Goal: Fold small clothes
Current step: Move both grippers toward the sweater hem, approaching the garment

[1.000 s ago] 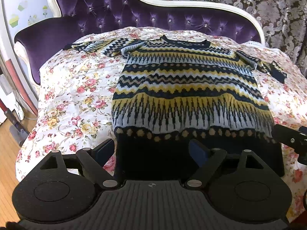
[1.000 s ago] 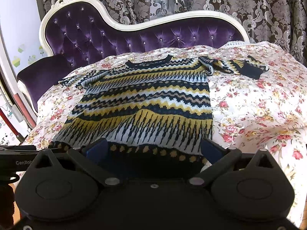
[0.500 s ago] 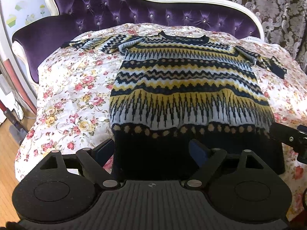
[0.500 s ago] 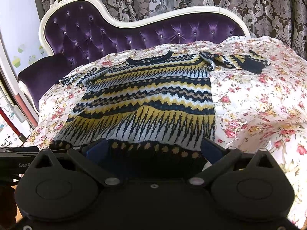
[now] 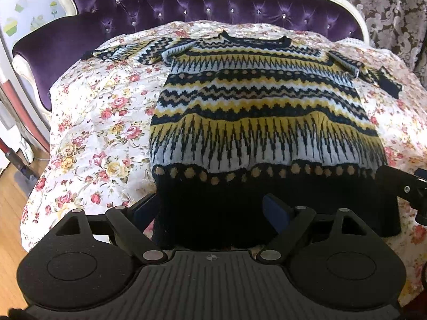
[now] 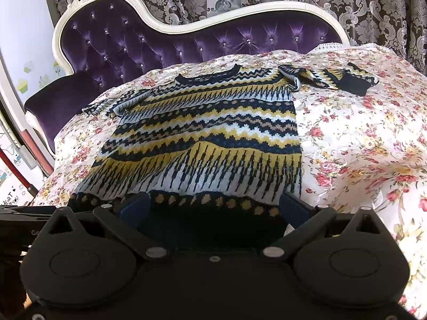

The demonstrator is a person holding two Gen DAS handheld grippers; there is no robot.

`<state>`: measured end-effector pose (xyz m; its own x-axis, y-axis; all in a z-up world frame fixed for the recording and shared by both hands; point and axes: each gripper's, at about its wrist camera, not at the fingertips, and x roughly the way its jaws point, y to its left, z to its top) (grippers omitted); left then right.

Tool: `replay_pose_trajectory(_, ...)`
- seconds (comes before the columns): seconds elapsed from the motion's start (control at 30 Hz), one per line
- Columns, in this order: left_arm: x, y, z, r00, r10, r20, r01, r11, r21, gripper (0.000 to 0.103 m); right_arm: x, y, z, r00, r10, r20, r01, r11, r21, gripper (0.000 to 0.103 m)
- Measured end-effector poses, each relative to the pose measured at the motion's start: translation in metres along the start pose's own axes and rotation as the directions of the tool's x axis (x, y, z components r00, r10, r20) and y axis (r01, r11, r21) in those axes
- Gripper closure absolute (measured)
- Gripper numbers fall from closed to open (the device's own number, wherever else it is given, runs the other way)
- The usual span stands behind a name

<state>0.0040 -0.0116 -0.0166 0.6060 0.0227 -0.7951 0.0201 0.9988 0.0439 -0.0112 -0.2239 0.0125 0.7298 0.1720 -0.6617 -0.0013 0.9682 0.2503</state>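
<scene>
Both your grippers, left gripper (image 5: 210, 209) and right gripper (image 6: 213, 208), hold their jaws wide apart, gripping nothing, over the dark hem of the yellow, white and navy zigzag-knit sweater (image 5: 256, 112) lying flat on the floral bedspread (image 5: 101, 122).

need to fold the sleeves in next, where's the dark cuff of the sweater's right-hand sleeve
In the right wrist view the dark cuff lies far right on the floral bedspread, at the outstretched sleeve's end, below the purple headboard.
</scene>
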Motion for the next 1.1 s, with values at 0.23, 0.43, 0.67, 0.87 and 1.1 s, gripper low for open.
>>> replay_pose_trajectory(0.23, 0.005, -0.001, 0.004, 0.999, -0.005, -0.041, 0.005, 1.0, 0.006, 0.019, 0.005, 0.001, 0.003, 1.0, 0.007, -0.026, -0.007, 1.0, -0.001, 0.0)
replay_pose_trajectory(0.43, 0.012, 0.002, 0.013, 0.997, -0.017, -0.075, 0.017, 1.0, 0.002, 0.019, 0.014, 0.002, 0.006, 0.998, 0.008, -0.06, -0.009, 1.0, -0.005, 0.0)
replay_pose_trajectory(0.67, 0.025, 0.008, 0.025, 0.986, -0.078, -0.147, 0.076, 0.997, -0.021, 0.019, 0.024, 0.002, 0.015, 0.995, 0.013, -0.102, -0.013, 1.0, 0.002, 0.0)
replay_pose_trajectory(0.87, 0.034, 0.012, 0.037, 0.975, -0.114, -0.193, 0.109, 0.993, -0.033, 0.019, 0.035, 0.001, 0.025, 0.99, 0.03, -0.141, -0.029, 1.0, 0.011, 0.0)
replay_pose_trajectory(1.1, 0.043, 0.008, 0.05, 0.961, -0.133, -0.241, 0.135, 0.991, -0.007, 0.019, 0.049, -0.004, 0.041, 0.982, 0.059, -0.181, -0.055, 0.998, 0.028, 0.0)
